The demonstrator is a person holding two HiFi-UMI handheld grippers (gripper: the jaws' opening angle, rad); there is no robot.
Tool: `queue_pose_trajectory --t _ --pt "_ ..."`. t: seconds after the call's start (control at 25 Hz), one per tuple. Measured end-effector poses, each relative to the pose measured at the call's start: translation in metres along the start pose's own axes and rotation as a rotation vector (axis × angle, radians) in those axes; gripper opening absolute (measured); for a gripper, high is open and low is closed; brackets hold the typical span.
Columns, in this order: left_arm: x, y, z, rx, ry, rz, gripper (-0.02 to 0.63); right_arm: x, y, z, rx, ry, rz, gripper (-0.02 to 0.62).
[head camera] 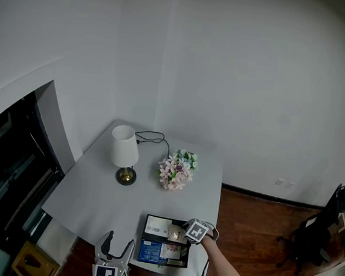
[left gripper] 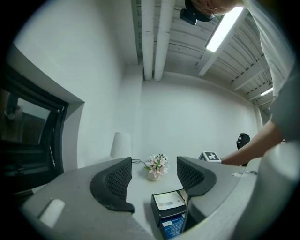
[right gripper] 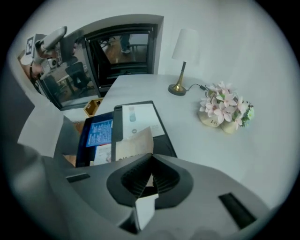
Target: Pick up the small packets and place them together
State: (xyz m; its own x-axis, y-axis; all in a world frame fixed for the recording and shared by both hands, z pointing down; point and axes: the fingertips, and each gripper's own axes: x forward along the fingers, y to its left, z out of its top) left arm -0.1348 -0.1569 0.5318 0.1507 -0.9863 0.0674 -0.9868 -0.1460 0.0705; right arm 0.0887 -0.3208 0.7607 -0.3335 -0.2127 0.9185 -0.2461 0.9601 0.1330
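A black tray [head camera: 144, 238] lies at the table's front edge and holds small packets: a white one [head camera: 158, 227] at the back, a blue one [head camera: 149, 251] in front. My right gripper [head camera: 184, 234] hovers over the tray's right side, shut on a beige packet [head camera: 176, 233]. In the right gripper view the beige packet [right gripper: 133, 146] sticks out past the closed jaws [right gripper: 151, 161], above the white packet [right gripper: 136, 117] and the blue packet [right gripper: 98, 133]. My left gripper [head camera: 119, 243] stands open and empty, left of the tray. The left gripper view shows the gripper [left gripper: 154, 176] and the tray [left gripper: 157, 212].
A white lamp [head camera: 124, 153] with a brass foot and a black cable stands at the back of the grey table [head camera: 95, 187]. A bunch of pink flowers [head camera: 177, 170] sits beside it. A dark window is on the left, wooden floor and a chair [head camera: 318, 230] on the right.
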Motion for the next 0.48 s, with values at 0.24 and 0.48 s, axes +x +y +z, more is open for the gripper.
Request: queue_pose_trajectory --t 0.24,0.48 --pt "-0.003 0.004 0.004 0.012 -0.009 0.017 0.31 0.026 -0.015 0.007 -0.047 -0.005 -0.12 0.049" --pt "0.0 0.002 0.003 0.03 0.005 -0.006 0.31 -0.03 -0.016 0.043 0.082 -0.335 -0.255 0.353"
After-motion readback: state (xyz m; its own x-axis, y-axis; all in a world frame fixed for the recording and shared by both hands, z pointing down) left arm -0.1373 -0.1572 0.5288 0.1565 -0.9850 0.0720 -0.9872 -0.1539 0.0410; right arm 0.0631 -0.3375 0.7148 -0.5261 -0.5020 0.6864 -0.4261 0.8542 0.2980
